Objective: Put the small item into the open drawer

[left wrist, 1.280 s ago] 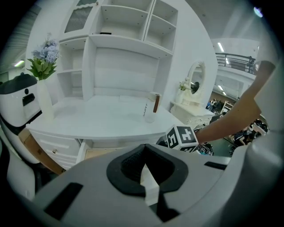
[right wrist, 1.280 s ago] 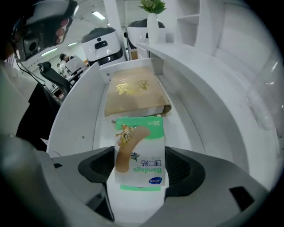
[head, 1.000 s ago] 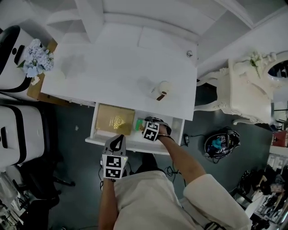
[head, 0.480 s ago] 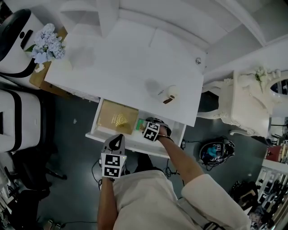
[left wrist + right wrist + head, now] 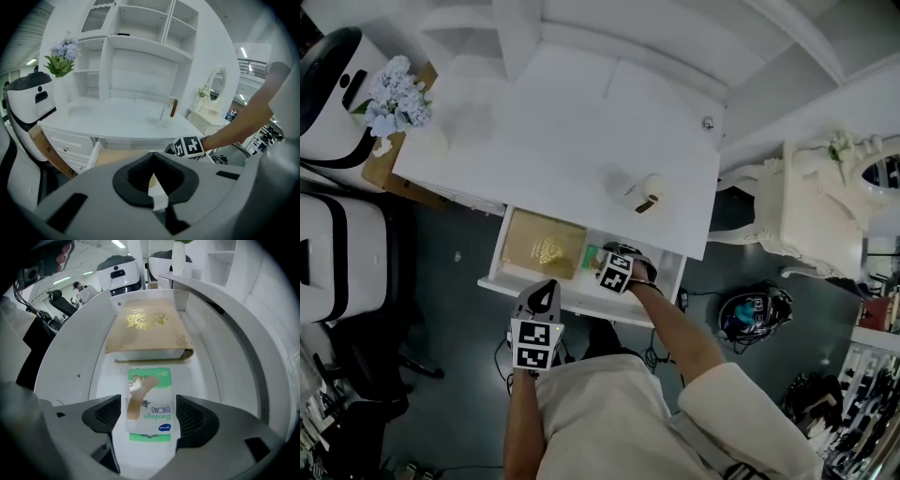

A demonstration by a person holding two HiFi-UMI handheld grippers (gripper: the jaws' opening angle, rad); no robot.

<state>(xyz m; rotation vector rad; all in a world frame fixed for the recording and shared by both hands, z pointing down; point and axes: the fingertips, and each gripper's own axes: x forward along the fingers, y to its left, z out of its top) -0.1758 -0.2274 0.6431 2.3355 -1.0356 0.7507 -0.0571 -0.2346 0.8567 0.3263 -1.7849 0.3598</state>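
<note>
The white drawer [image 5: 572, 298] stands open under the desk. A gold book [image 5: 542, 246] lies in its left half. A small green and white bandage box [image 5: 589, 258] is to the right of the book. My right gripper [image 5: 602, 262] reaches into the drawer. In the right gripper view its jaws [image 5: 149, 420] are closed against the sides of the bandage box [image 5: 150, 401], low over the drawer floor [image 5: 101, 376] and just short of the gold book [image 5: 147, 329]. My left gripper [image 5: 546, 286] hovers just outside the drawer front, jaws shut and empty [image 5: 152, 180].
On the white desk top [image 5: 534, 141] stands a pale cup [image 5: 639, 192] near the front right. A vase of blue flowers [image 5: 394, 98] stands at the left end. An ornate white chair [image 5: 806, 206] and a helmet [image 5: 752, 314] are to the right.
The head view has shifted slightly. Both grippers and the bandage box stay where they were.
</note>
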